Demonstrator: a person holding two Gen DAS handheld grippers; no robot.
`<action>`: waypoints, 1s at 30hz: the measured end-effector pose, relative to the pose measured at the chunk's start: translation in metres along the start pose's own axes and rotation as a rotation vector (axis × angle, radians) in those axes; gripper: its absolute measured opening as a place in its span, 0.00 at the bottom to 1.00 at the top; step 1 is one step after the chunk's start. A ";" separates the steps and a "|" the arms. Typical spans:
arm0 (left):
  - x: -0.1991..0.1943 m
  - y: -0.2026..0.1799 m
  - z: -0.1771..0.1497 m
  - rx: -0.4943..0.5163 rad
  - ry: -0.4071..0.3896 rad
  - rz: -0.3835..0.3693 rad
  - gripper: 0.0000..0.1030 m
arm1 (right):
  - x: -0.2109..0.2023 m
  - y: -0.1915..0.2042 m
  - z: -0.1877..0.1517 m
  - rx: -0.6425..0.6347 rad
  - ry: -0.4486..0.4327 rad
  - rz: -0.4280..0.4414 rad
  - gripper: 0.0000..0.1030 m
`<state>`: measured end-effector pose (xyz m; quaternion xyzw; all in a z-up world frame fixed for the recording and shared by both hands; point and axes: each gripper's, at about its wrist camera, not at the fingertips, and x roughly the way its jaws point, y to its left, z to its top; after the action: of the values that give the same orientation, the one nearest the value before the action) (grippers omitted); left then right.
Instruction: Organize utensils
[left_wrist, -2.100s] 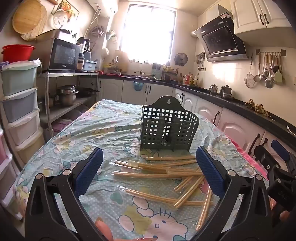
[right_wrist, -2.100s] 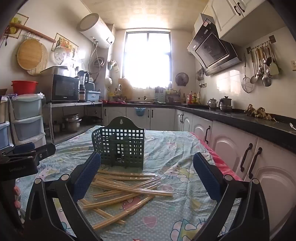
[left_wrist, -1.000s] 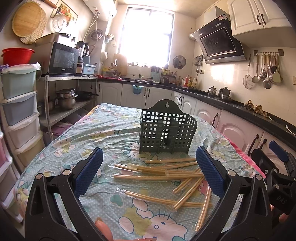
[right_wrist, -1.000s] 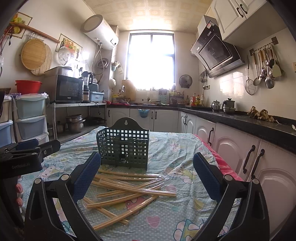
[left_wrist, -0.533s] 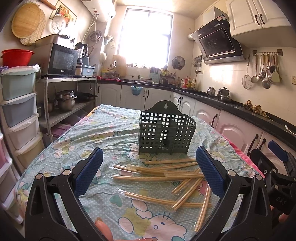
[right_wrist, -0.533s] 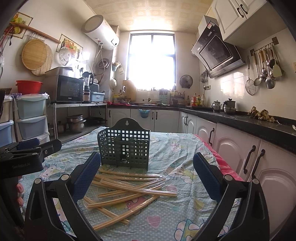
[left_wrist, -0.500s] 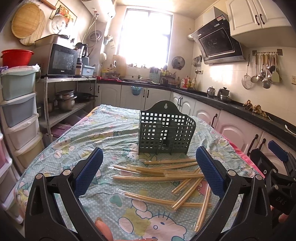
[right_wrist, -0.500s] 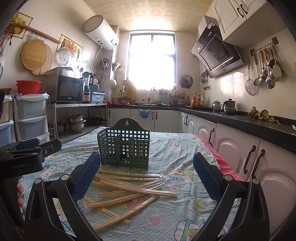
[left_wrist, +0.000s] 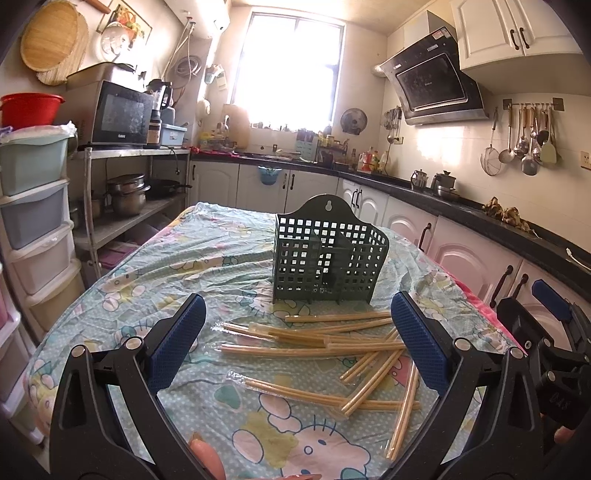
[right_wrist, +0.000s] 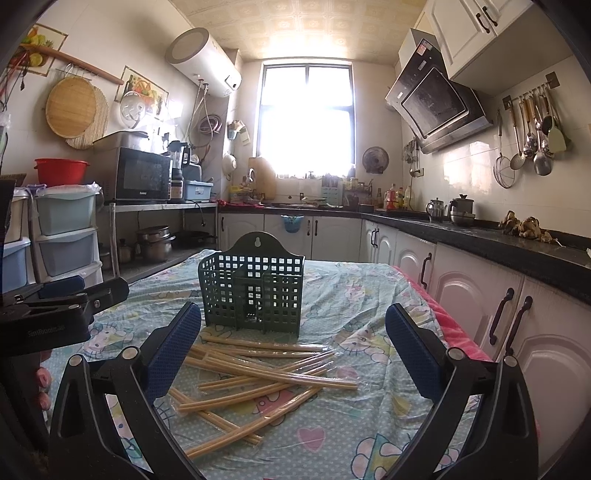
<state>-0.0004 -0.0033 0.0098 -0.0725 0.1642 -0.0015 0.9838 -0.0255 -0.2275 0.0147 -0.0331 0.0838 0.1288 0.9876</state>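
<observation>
Kitchen cabinets and a dark counter (right_wrist: 498, 236) ran along the right wall, with a bright window (right_wrist: 306, 118) at the far end. Between them stood a table (left_wrist: 155, 273) under a crinkled, glossy cloth printed with cartoon cats on pale blue.

On that cloth, near its middle, sat the caddy (left_wrist: 327, 254): dark green plastic, square-grid walls, an arched back plate with a hanging hole, and inner dividers. It stood upright and I saw nothing in it.

Just in front of it lay the chopsticks (left_wrist: 332, 347), pale yellow-tan, thin and straight, each pair sealed in a clear wrapper. They were scattered in a loose, crossing pile, some touching, none in the caddy. In the right view the pile (right_wrist: 258, 369) lay the same way, below the caddy (right_wrist: 255, 288).

My left claw (left_wrist: 299, 347) was held wide above the pile, gripping nothing; its pads (left_wrist: 177, 343) were blue and ribbed on black arms. My right claw (right_wrist: 291, 354) was likewise wide and empty, above the pile and not touching it.
</observation>
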 end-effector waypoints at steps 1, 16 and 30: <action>0.001 0.002 -0.001 -0.005 0.005 -0.002 0.90 | 0.000 -0.001 -0.001 -0.001 0.003 0.005 0.94; 0.021 0.035 -0.001 -0.081 0.091 0.007 0.90 | 0.018 0.004 0.000 -0.025 0.103 0.101 0.94; 0.075 0.068 0.001 -0.200 0.287 -0.067 0.90 | 0.066 -0.033 -0.002 0.032 0.280 -0.074 0.94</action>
<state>0.0698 0.0619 -0.0235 -0.1746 0.2997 -0.0283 0.9375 0.0456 -0.2435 0.0031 -0.0381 0.2215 0.0851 0.9707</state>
